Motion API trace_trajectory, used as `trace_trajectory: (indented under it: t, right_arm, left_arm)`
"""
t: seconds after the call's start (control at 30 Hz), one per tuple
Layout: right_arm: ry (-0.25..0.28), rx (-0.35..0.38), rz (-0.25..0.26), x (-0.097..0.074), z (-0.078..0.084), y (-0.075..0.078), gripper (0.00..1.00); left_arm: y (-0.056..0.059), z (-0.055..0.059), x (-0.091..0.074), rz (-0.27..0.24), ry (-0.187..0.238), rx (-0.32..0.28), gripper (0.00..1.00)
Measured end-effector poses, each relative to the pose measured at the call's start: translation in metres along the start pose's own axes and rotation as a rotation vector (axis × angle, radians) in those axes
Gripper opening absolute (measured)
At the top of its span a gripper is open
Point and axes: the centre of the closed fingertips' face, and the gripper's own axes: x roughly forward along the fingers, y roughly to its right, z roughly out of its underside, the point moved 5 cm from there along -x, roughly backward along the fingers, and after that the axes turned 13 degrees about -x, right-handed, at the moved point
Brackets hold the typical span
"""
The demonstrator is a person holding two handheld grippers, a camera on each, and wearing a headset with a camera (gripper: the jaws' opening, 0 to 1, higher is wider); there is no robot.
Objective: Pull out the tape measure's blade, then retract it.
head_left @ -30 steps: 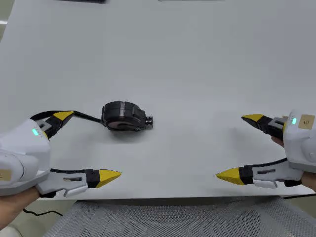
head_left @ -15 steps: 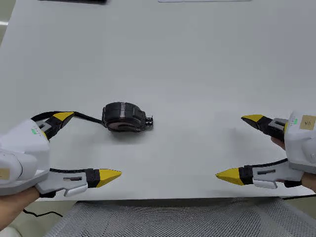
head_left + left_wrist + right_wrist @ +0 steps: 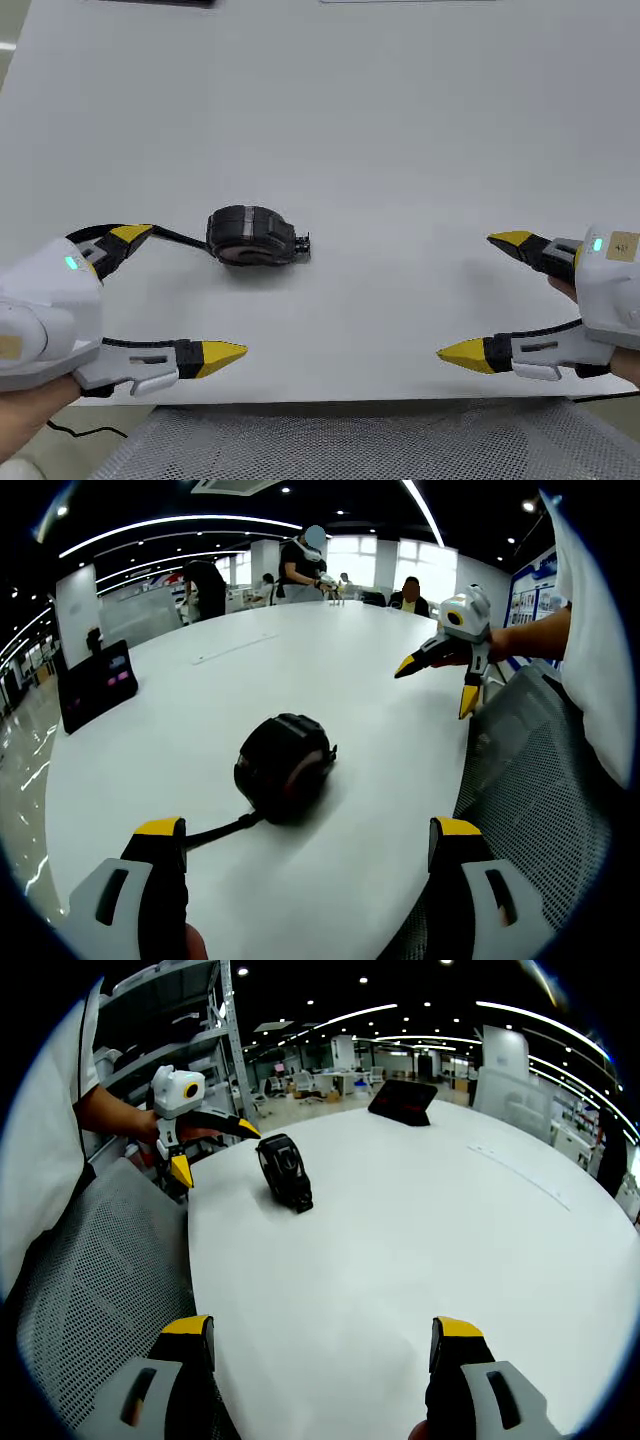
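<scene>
Near the front edge of the white table [image 3: 400, 130], left of centre, rests the tape measure [image 3: 251, 237], its hook end snug against the case. Both tongs gape wide and hold nothing. The left gripper [image 3: 188, 291] sits just beside the case, and the right gripper [image 3: 472, 296] is well apart from it.

From the head view a black strap [image 3: 180, 238] runs from the case toward the left gripper's far jaw, where its end slips out of sight behind the yellow tip. The left gripper view shows the strap reaching that jaw, though whether they touch cannot be judged. That view also brings in a dark tablet [image 3: 95, 680] propped on the table's far side, with people beyond it. The right gripper view adds metal shelving [image 3: 170, 1020] and a mesh chair [image 3: 100, 1260] by the table's edge.

The hands are mostly cut off at the frame edges, and any print on the case is too small to read.
</scene>
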Motion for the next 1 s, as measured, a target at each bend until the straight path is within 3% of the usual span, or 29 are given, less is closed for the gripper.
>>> trace_trajectory:
  t: [0.27, 0.63, 1.0]
  right_arm:
    - [-0.003, -0.002, -0.009, 0.001, 0.001, -0.001, 0.88]
    - [0.005, -0.047, -0.032, 0.012, -0.012, 0.008, 0.87]
    - [0.008, -0.087, -0.071, 0.025, -0.022, 0.013, 0.83]
  left_arm:
    - [0.0, -0.001, 0.001, 0.008, -0.007, 0.007, 0.99]
    - [-0.007, -0.015, 0.012, 0.047, -0.014, 0.039, 0.99]
    - [-0.013, -0.022, 0.02, 0.072, -0.035, 0.069, 0.99]
